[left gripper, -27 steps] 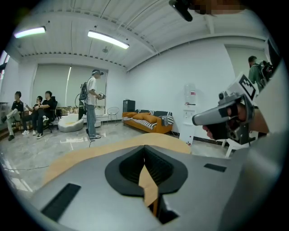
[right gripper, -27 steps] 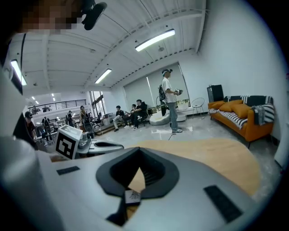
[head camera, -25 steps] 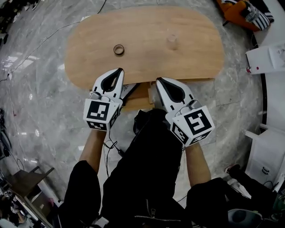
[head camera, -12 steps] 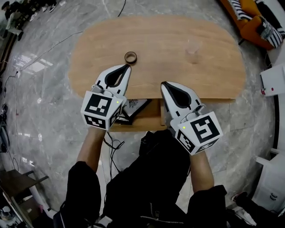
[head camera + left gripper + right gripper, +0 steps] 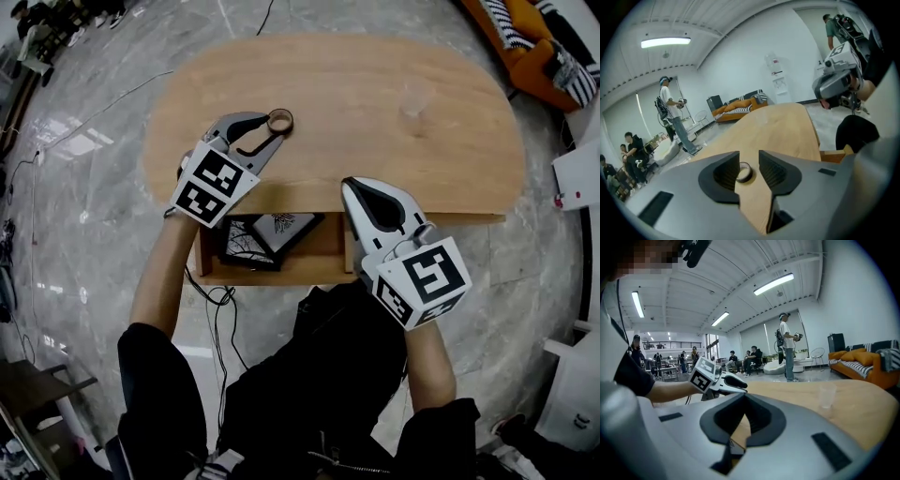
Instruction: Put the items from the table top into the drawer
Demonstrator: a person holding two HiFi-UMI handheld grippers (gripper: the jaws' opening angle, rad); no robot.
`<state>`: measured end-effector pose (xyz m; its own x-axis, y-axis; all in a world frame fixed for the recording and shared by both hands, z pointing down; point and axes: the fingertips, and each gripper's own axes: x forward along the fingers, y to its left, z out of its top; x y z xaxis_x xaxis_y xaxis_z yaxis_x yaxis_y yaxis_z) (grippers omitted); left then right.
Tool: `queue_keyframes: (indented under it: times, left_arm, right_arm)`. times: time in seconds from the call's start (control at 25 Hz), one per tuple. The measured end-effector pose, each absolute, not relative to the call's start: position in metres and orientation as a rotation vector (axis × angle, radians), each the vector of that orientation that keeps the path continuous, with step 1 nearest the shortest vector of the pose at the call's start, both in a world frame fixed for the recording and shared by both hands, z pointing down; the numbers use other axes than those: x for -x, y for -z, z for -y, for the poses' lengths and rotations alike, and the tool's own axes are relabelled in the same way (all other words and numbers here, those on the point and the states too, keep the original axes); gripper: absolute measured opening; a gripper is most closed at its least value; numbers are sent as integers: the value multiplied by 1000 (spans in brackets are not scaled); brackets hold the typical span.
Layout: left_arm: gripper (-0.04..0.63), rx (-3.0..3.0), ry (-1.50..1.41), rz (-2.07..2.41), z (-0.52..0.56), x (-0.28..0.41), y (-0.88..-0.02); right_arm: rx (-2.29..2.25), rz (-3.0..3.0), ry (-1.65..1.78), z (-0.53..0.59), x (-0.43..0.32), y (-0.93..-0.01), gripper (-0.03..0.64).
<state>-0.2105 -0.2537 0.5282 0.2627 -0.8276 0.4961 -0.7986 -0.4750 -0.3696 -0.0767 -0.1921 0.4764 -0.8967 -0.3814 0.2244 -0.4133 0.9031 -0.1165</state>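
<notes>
Since the earlier frames, our left tool (image 5: pixel 266 129) has moved forward from above the drawer front out over the tabletop (image 5: pixel 356 80) and has rolled to one side. Its jaws have just been opening.

Nearest to us, in the head view, are our dark-clothed legs and both bare forearms. Just beyond them the wooden drawer (image 5: pixel 323 261) stands pulled out from under the tabletop's near edge. A dark flat item (image 5: pixel 262 240) with a pale pattern lies in its left part.

Our right tool (image 5: pixel 356 185) hovers over the drawer's right side, at the tabletop's near edge. Its jaws are together at the tips, with nothing between them. Its marker cube points back toward us.

Farther out on the left, the left tool's jaws stand wide apart. The small brown ring of tape (image 5: pixel 279 120) lies flat on the tabletop between their tips. In the left gripper view the ring sits in the gap, closer to the left pad, and neither pad presses on it.

Farther right, well apart from the ring, a clear cup (image 5: pixel 412 99) stands upright on the tabletop.

Grey marbled floor (image 5: pixel 84 216) surrounds the tabletop. At the far right corner is an orange sofa (image 5: pixel 525 42) with a striped cushion. The gripper views show several people (image 5: pixel 787 345) standing and sitting in a bright hall beyond.
</notes>
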Motion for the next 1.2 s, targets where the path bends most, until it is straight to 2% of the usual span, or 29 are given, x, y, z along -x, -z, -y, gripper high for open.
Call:
queue_keyframes:
  times: [0.52,0.56,0.64,0.92,1.2]
  left_arm:
    - [155,2552,1366,-1283,283,211,-595]
    - [147,2564,1382,-1286,286,212,-598]
    - [78,2589,1385,-1308,291,213,-601]
    - [78,2574,1465,-1317,299,219,-619]
    - [49,2587,1467,-1342,291,218,-619]
  right_arm:
    - [-578,2836,-238,174,84,-488,9]
    - [-579,2834,-239,174,83,-488,9]
    - [-584,2829,-245,172,79,-489,9]
    - [-610,2808,-239,177,69,-494,9]
    - [-593,2811,-241,173,73,-493,9]
